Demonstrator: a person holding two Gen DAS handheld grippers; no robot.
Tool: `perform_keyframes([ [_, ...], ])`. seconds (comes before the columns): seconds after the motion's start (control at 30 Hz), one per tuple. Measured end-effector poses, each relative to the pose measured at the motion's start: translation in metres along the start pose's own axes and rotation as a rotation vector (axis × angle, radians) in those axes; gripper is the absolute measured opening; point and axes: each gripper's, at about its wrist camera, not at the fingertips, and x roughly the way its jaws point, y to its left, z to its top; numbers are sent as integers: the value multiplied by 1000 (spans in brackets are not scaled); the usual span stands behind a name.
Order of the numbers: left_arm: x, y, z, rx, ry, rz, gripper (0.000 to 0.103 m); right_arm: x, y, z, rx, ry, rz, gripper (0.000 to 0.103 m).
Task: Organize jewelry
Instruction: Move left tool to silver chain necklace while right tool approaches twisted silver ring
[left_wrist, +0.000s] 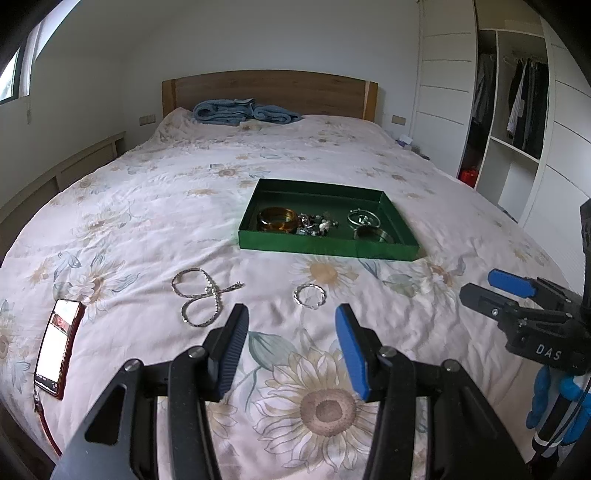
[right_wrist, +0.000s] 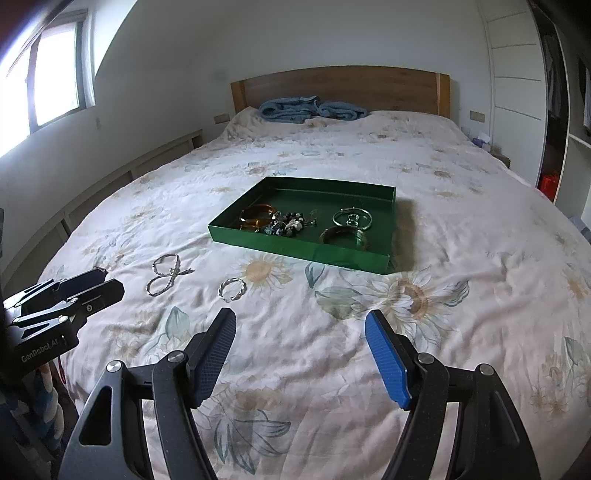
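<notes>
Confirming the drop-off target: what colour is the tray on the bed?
Dark green tray, inside and out; clearest in the right wrist view.

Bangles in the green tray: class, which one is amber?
The amber bangle at the tray's left end; the other two bangles are silvery and brassy.

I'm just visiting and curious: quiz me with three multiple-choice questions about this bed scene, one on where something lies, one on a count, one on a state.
1. Where does the silver chain necklace lie?
A. in the tray
B. on the floral bedspread
C. on the blue towel

2. How many jewelry pieces lie outside the green cardboard tray?
A. two
B. four
C. none

3. The left gripper is:
A. open, empty
B. shut on a ring
C. holding the phone

Answers: 1 B, it rests on the cloth near the tray. 2 A, the necklace and the small silver bracelet. 3 A, its fingers stand apart with nothing between.
</notes>
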Motion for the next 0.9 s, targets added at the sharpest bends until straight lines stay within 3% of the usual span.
perform_keyframes([
  [0.27, 0, -8, -1, 17, 15, 19, 48, -3, -8, -4, 12, -10, 13, 74],
  [0.4, 2, -14, 1, 27, 20, 31, 54, -4, -14, -7, 13, -14, 18, 74],
  [0.9, 16, -33, 1, 69, 58, 51, 55, 5, -41, -13, 55, -8, 31, 74],
])
